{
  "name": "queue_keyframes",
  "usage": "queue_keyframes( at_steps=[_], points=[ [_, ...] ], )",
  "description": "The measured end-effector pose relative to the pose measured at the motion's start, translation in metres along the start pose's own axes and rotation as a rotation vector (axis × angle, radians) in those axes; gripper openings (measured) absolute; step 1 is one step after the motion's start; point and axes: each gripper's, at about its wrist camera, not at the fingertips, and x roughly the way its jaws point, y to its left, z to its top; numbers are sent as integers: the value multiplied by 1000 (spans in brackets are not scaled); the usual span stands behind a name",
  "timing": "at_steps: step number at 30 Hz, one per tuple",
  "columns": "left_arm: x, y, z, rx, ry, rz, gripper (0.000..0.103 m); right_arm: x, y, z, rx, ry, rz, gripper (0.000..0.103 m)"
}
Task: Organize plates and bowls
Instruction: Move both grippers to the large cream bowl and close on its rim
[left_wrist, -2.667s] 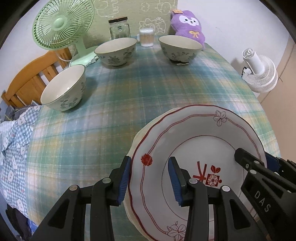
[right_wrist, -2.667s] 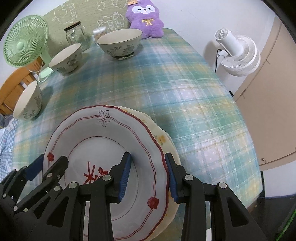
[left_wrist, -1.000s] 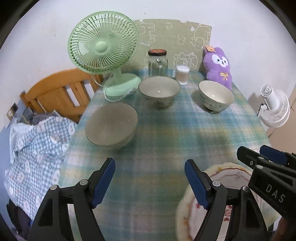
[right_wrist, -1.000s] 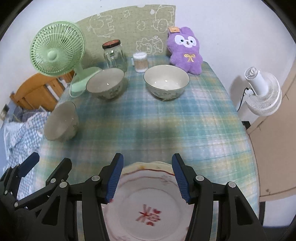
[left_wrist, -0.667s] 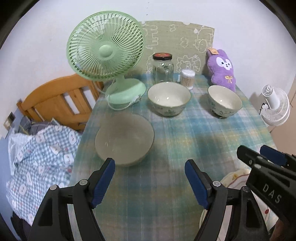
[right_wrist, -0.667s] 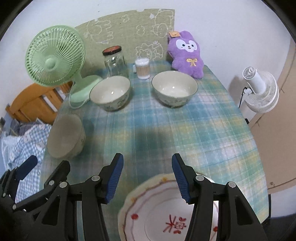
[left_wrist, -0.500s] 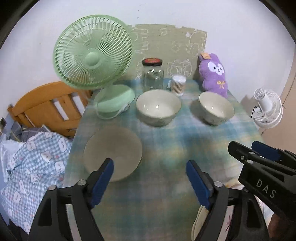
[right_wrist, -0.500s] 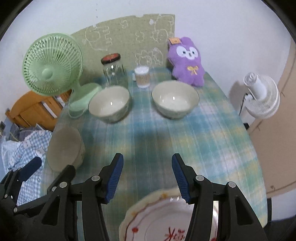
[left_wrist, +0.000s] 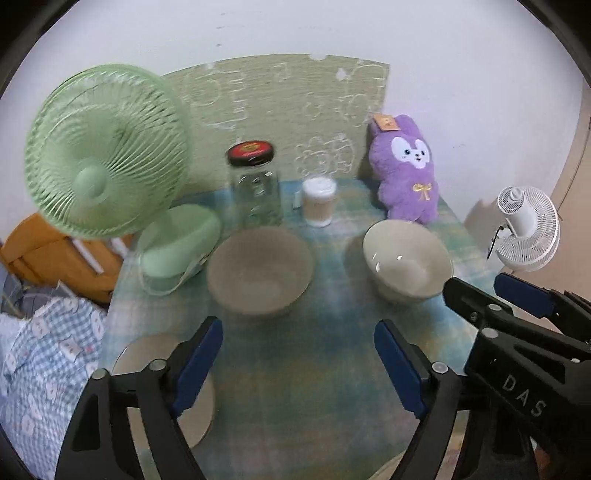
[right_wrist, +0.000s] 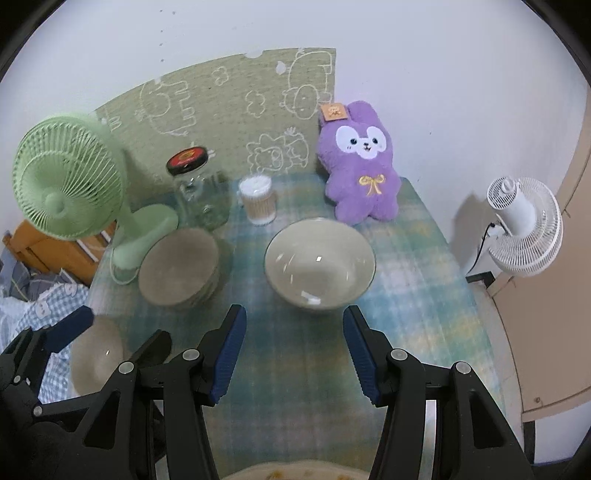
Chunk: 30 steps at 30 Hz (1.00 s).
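Three pale bowls stand on the plaid tablecloth (left_wrist: 332, 369). The middle bowl (left_wrist: 260, 271) lies ahead of my left gripper (left_wrist: 299, 365), whose jaws are closing slightly with nothing between them. The near-left bowl (left_wrist: 147, 354) sits partly behind its left finger. The right bowl (right_wrist: 319, 262) is just beyond my right gripper (right_wrist: 295, 354), which is open and empty. Only the rim of the stacked plates (right_wrist: 295, 470) shows, at the bottom edge under the right gripper.
Along the back stand a green fan (left_wrist: 103, 155), a glass jar (left_wrist: 255, 192), a cotton-swab tub (left_wrist: 318, 201) and a purple plush rabbit (left_wrist: 406, 181). A white fan (right_wrist: 524, 229) is off the right edge. A wooden chair (left_wrist: 55, 254) with checked cloth is at left.
Both grippers let go of the plates earlier and moved away over the table toward the far bowls. The plates have slid almost out of view. The left jaws widened.
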Motion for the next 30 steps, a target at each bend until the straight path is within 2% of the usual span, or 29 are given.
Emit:
queue_keyframes(
  at_steps=[4, 9, 14, 17, 21, 24, 27, 30],
  points=[
    [18, -16, 17, 26, -20, 23, 82, 16, -11, 16, 5, 3, -1, 58],
    [44, -28, 33, 4, -22, 23, 80, 43, -31, 35, 29, 11, -1, 58],
    [66, -43, 43, 6, -45, 77, 75, 65, -46, 46, 34, 16, -3, 58],
    [82, -49, 47, -15, -15, 49, 71, 79, -55, 51, 31, 21, -6, 58],
    [103, -59, 50, -32, 16, 52, 63, 97, -66, 53, 34, 37, -6, 58],
    [115, -65, 50, -28, 53, 27, 54, 111, -72, 52, 43, 60, 1, 58],
    [123, -71, 50, -12, 61, 43, 53, 120, -77, 51, 49, 71, 2, 58],
    [134, -75, 49, -11, 80, 49, 46, 128, -82, 50, 51, 86, 5, 51]
  ],
)
